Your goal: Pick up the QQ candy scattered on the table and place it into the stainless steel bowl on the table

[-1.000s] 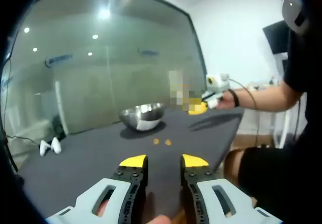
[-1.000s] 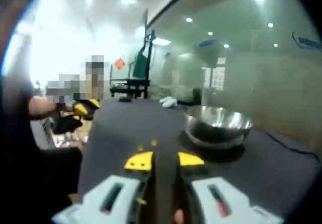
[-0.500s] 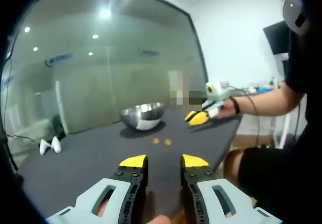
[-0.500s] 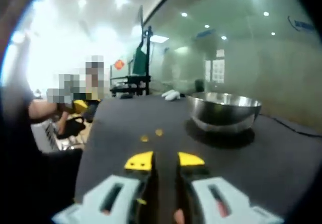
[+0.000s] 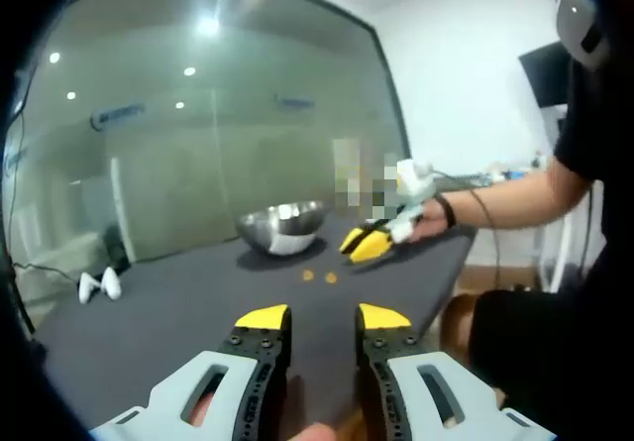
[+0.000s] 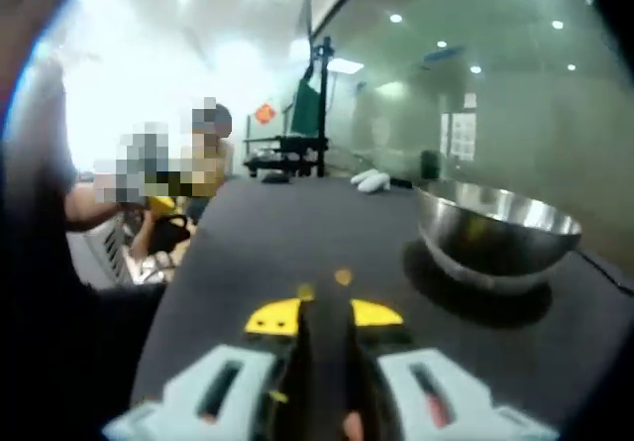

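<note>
Near two candies (image 6: 325, 283), open right claw (image 6: 324, 315)

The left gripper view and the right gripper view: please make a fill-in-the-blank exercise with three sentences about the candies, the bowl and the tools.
1. On the dark table lie ____ small orange candies, close together.
2. The stainless steel bowl stands upright and looks ____ inside.
3. The right tool reaches toward the candies, while the jaws of the left tool stand ____ with nothing between them.

Missing words: two; empty; open
</note>
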